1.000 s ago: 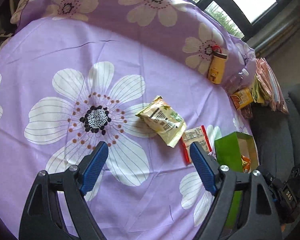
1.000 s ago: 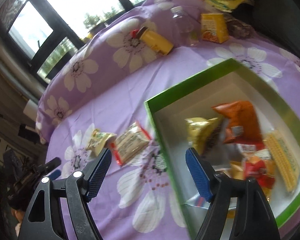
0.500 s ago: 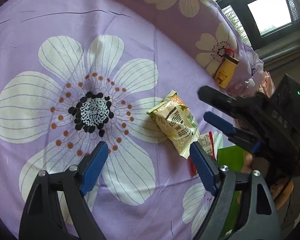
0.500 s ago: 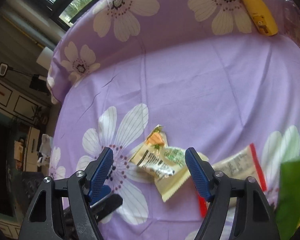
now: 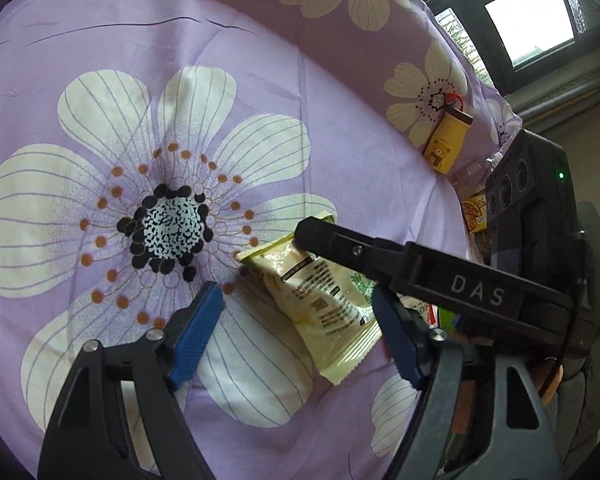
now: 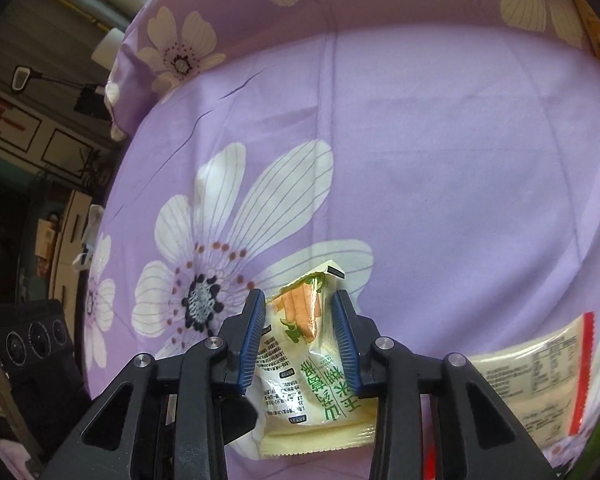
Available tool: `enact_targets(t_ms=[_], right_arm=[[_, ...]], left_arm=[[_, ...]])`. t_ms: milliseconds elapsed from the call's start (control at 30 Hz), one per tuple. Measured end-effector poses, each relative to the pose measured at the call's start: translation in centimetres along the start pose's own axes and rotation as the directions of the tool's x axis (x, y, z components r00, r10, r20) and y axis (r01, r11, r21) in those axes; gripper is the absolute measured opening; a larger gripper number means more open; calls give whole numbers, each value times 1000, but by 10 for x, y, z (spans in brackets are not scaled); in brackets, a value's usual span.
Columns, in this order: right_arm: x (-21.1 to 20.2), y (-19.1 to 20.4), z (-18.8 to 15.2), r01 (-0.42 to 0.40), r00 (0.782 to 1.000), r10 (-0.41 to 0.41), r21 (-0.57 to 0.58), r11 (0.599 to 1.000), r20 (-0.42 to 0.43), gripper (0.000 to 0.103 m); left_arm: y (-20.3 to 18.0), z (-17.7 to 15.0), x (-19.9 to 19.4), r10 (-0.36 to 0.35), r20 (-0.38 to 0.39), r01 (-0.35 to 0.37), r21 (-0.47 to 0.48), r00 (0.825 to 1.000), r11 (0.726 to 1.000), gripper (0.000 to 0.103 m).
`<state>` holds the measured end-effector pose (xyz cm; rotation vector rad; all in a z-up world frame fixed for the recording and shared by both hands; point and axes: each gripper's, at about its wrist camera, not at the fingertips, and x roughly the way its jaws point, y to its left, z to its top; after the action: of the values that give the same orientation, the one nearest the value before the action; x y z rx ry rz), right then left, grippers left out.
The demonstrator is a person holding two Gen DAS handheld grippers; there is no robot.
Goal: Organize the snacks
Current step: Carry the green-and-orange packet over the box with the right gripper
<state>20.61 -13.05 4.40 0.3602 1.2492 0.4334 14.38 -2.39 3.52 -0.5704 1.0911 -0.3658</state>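
Two blue pads of the right hand-held gripper (image 6: 299,334) had pinched the pale yellow snack packet (image 6: 300,364) near its upper end, where it lay on the purple flowered bedsheet (image 6: 440,160). The left hand-held gripper (image 5: 300,326) hung just above, jaws closing around nothing. The packet looked light, soft and crinkly; gripping across its puffed middle should hold best.

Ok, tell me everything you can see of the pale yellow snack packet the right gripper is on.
The pale yellow snack packet is a glossy, crinkled foil pouch with green characters, a carrot picture and a black-text panel. It lies flat on the purple flowered sheet, over a white petal. The right gripper is shut on its upper half, blue fingers pressing both sides and puckering it. The left gripper is closing, not touching it.
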Motion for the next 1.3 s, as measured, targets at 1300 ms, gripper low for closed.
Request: enact_targets(t_ms=[1300], right_arm=[[-170, 6, -155, 86, 914, -140, 155, 984, 382, 37]], left_arm=[[-136, -97, -42, -103, -20, 102, 408, 994, 907, 28]])
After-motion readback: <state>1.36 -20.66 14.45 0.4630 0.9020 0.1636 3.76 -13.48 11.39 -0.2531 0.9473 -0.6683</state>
